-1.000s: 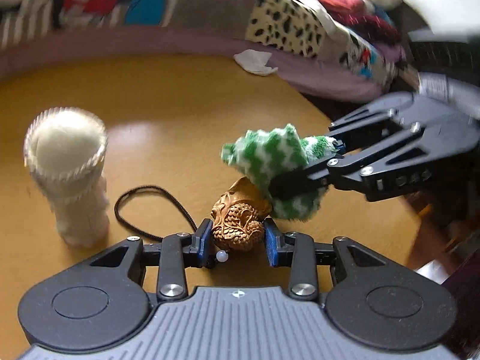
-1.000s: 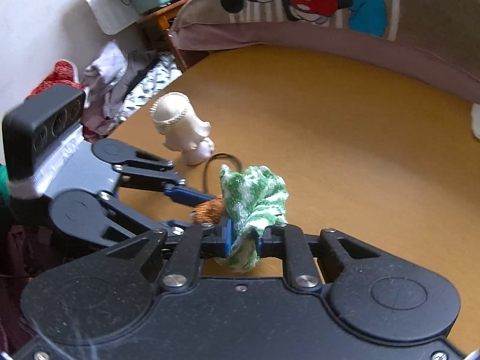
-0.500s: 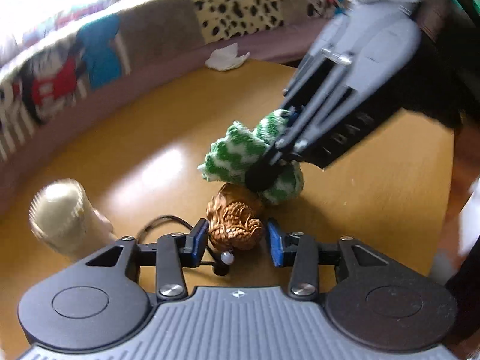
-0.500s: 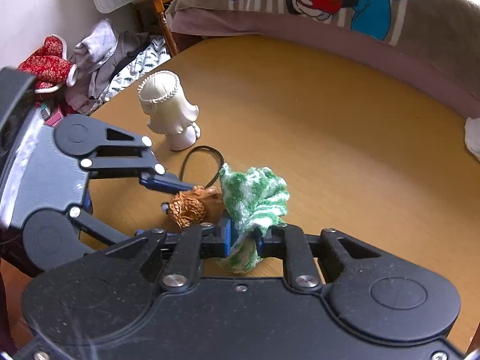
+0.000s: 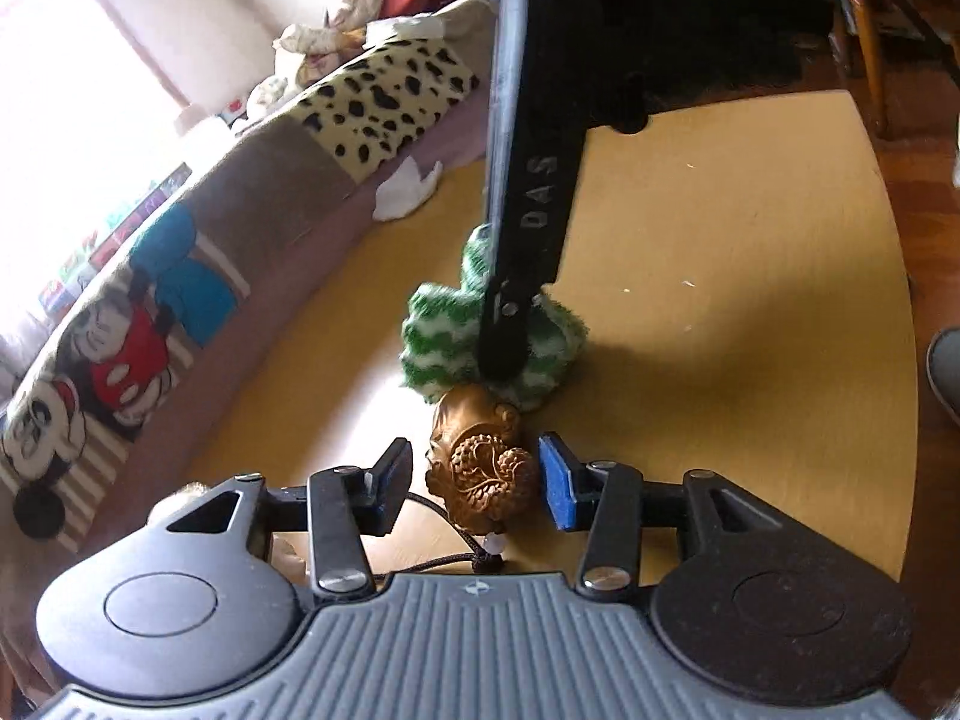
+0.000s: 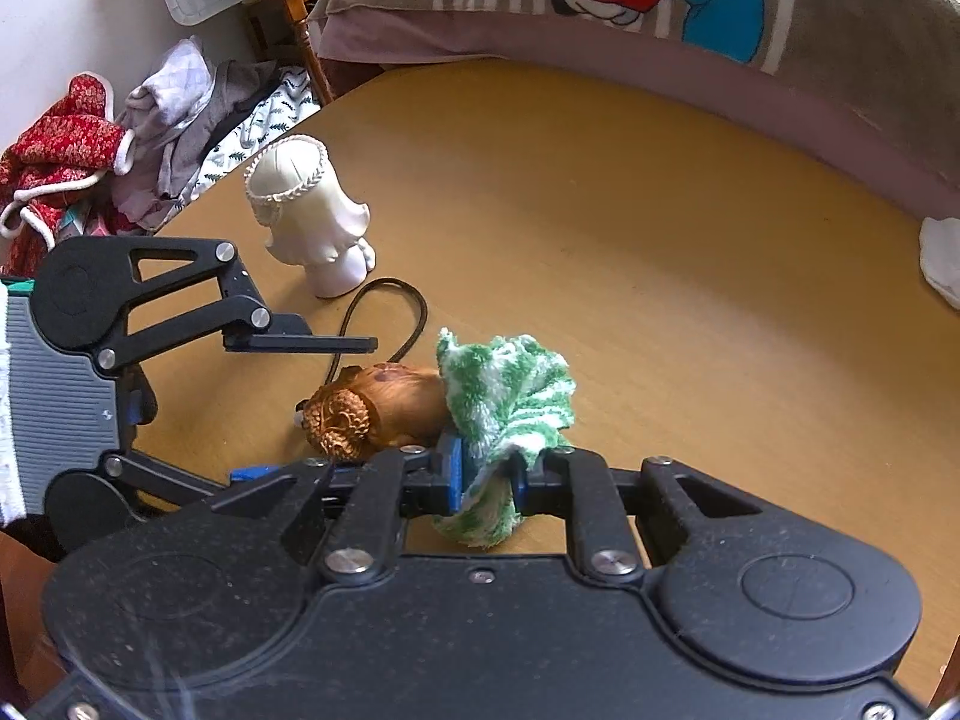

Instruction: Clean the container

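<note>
Wiping the carved container, left tool re-gripping

My left tool [image 5: 475, 483] has rolled over since a second ago, so the brown carved container [image 5: 480, 462] now lies on the table [image 5: 750, 276] between its blue pads with gaps on both sides; the jaws are closing on it but not yet pressing. My right tool [image 6: 486, 474] is clamped on the green-and-white cloth [image 6: 510, 384], which touches the container's far end at 12 o'clock from the left tool. The cord [image 6: 384, 312] trails toward the white figurine [image 6: 312, 216] at 10 o'clock in the right view. With the container turned, I judge a fresh face is up for wiping once the left grip firms.
</note>
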`<state>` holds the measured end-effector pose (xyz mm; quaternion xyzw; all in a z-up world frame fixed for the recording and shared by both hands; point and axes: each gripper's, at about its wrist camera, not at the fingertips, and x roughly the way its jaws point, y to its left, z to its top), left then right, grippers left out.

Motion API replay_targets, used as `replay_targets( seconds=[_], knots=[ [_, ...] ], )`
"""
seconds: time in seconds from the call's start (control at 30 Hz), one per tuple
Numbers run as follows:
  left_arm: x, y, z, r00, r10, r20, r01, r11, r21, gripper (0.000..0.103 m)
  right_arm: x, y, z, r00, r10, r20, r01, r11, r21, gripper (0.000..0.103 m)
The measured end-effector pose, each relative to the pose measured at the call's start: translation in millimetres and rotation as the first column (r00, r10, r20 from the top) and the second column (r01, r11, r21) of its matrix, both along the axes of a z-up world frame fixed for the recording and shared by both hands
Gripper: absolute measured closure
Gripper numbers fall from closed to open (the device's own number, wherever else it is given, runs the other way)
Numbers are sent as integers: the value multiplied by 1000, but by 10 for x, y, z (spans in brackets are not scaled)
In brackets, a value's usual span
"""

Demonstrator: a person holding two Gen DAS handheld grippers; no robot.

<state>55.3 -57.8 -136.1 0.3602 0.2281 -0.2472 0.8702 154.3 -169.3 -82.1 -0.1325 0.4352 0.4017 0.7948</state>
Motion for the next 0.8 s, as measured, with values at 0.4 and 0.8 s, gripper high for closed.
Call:
replay_targets(
  seconds=[0.4,0.8],
  knots=[
    [434,616,161,897,158,-414,-361,801,-477,65,7,-9,11,998,36,-44,-35,999,19,88],
    [57,178,39,988,112,-102,-129,975,-180,58,-16,44,-59,995,47,-86,-45,999,31,88]
  ],
)
